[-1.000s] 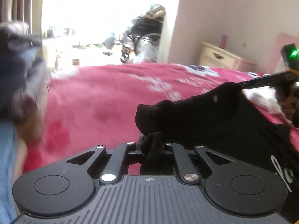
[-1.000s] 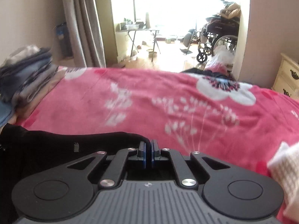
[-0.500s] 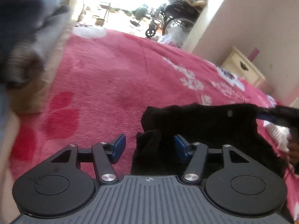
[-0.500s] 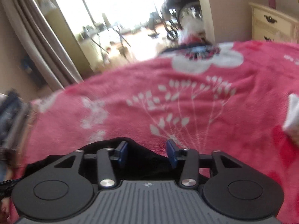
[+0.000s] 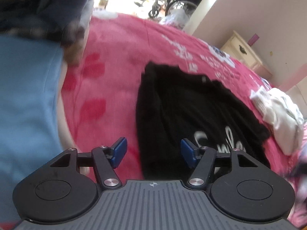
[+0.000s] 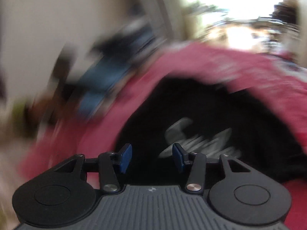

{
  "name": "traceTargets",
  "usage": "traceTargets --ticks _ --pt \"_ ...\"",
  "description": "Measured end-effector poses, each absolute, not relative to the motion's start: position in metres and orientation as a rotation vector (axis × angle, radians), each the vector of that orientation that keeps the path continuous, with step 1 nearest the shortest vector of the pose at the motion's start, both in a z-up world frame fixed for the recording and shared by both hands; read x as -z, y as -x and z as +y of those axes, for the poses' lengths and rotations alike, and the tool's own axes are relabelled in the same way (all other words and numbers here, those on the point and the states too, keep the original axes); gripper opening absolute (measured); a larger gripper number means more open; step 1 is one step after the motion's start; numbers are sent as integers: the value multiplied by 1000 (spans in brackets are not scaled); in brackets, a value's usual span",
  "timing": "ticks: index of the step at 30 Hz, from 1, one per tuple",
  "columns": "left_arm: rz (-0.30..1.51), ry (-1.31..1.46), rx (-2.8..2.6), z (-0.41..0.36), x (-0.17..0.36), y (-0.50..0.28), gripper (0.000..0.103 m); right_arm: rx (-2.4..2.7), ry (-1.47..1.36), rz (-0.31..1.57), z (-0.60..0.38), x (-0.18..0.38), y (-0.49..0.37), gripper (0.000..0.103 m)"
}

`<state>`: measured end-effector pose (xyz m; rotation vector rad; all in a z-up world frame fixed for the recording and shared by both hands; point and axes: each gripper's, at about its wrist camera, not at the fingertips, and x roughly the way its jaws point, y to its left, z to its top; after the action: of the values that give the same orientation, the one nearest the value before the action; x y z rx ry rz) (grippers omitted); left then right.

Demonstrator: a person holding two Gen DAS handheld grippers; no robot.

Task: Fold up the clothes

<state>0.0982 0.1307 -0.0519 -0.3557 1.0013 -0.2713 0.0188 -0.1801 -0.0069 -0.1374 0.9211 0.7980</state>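
Note:
A black T-shirt [image 5: 191, 107] with white lettering lies spread on the red flowered blanket [image 5: 119, 53]. In the left wrist view my left gripper [image 5: 153, 151] hovers above the shirt's near edge, open, with nothing between its blue pads. The right wrist view is heavily blurred by motion. There the same black T-shirt [image 6: 211, 115] shows its white print, and my right gripper [image 6: 151, 158] is open above it, holding nothing.
A stack of folded clothes [image 5: 38, 15] rises at the left, over blue fabric [image 5: 25, 95]. A crumpled white garment [image 5: 280, 111] lies right of the shirt. A cream nightstand [image 5: 243, 49] stands by the wall, and a wheelchair [image 5: 178, 2] beyond the bed.
Both grippers opened and let go of the black T-shirt, which now lies on the blanket. Both have lifted back from it, and the right one is swinging fast.

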Motion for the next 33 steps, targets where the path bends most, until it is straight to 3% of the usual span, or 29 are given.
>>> traceTargets --ticks 7,10,13,14,18,22,27,33 --pt "1048 344 274 129 68 -71 62 -886 623 858 -51 68 26 29" --pt "1052 343 292 131 73 -64 62 -814 675 910 -37 94 10 22" --pt "1050 364 300 137 79 -64 62 -841 488 993 -45 82 -8 4" --pt "1048 368 305 138 82 -65 62 -850 422 1019 -48 77 -14 3" --pt "1037 384 326 139 91 -69 62 -879 151 1117 -59 59 -37 4" --pt "1026 400 347 141 101 -73 62 -944 152 1168 -45 66 -38 8" --pt "1005 413 369 142 112 -76 62 -968 111 1281 -28 95 -43 40" --pt "943 352 384 138 113 -67 61 -898 -7 1240 -63 62 -80 40"
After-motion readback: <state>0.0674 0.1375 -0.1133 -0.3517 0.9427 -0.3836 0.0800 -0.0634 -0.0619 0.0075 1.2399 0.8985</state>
